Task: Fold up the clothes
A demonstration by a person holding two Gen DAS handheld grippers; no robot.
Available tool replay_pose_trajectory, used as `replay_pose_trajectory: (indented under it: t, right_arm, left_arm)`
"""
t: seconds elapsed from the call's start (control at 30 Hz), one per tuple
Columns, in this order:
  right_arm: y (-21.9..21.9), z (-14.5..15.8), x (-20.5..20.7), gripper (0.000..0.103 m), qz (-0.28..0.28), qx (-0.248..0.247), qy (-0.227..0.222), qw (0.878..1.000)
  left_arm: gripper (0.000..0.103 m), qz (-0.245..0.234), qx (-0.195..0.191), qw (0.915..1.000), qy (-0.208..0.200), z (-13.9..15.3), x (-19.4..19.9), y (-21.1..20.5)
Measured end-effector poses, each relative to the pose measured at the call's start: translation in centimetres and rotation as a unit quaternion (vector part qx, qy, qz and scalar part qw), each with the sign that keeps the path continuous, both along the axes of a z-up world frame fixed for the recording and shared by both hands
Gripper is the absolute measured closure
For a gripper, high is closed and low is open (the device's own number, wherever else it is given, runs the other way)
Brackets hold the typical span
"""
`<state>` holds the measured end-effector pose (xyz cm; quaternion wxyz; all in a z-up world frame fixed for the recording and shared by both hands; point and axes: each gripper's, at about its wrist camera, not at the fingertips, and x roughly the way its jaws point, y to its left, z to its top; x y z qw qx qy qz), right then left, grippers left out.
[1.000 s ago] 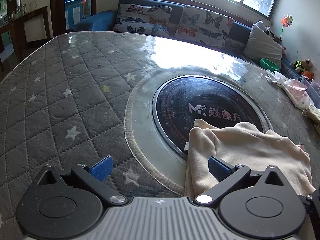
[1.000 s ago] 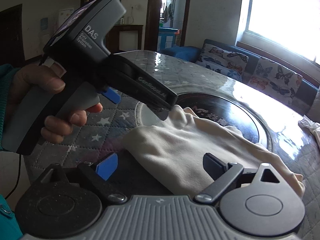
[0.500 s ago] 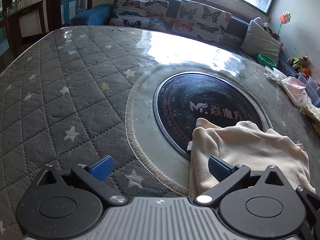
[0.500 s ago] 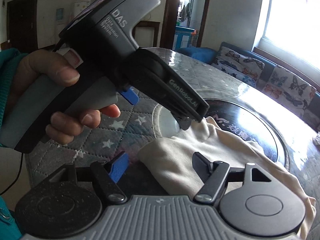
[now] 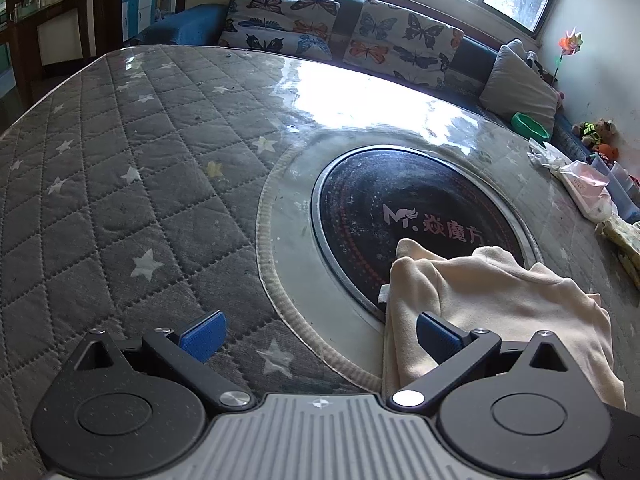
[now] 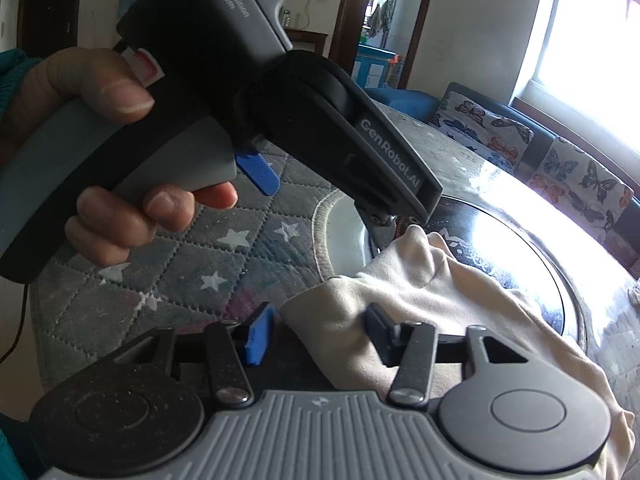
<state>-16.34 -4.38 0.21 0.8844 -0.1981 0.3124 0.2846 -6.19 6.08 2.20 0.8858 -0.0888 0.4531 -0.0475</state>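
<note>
Garment: cream knit top (image 6: 460,304), bunched, lying half on the black round hotplate (image 5: 384,196) set in the table ctr, half on the grey ring around it. Lower right of frame in the left wrist view; ctr to lower right in the right wrist view.

Surface: quilted star-print table cover (image 5: 120,184) under clear sheet; nothing else near the top.

Right tongs (image 6: 316,334): mine, jaws closing at this moment. A folded corner of the top sits betw. the pads; the blue left pad (image 6: 258,336) does not look to be pressing cloth yet. Not a grip so far.

Left tongs (image 5: 316,334): jaws wide, nothing held. Right pad (image 5: 436,334) sits over the top's near-left edge; left pad over bare cover. Contact w/ cloth: cannot tell. In the right wrist view the unit fills upper left, my hand (image 6: 120,200) on its handle, nose just above the top's raised far corner.

Key relation: top's long axis runs from frame ctr down to lower right in the right wrist view, i.e. away from the left tongs. Right tongs nearer the near corner; left tongs nearer the far corner.

Next move (est.): finish the right pinch, then close left on its corner.
</note>
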Motion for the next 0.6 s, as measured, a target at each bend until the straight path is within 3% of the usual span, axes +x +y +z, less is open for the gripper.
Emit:
replay_pose_trajectory:
  t: [0.17,0.4,0.6]
  right_arm:
    - [-0.6,0.4,0.2,0.069,-0.01,0.018,0.008,1.0]
    - [-2.0,1.0,0.9,0.071,-0.026,0.056,0.032,0.998]
    - [-1.6,1.0,0.3,0.07,-0.018,0.036,0.017,0.999]
  left_arm:
    - [0.0,-0.001,-0.003,1.0,0.003,-0.1,0.0,-0.2]
    - [0.0,-0.001,-0.007,0.9999,0.008,-0.3,-0.1,-0.3]
    - [0.0,0.0,-0.009,0.9999,0.01,-0.3,-0.1,-0.3]
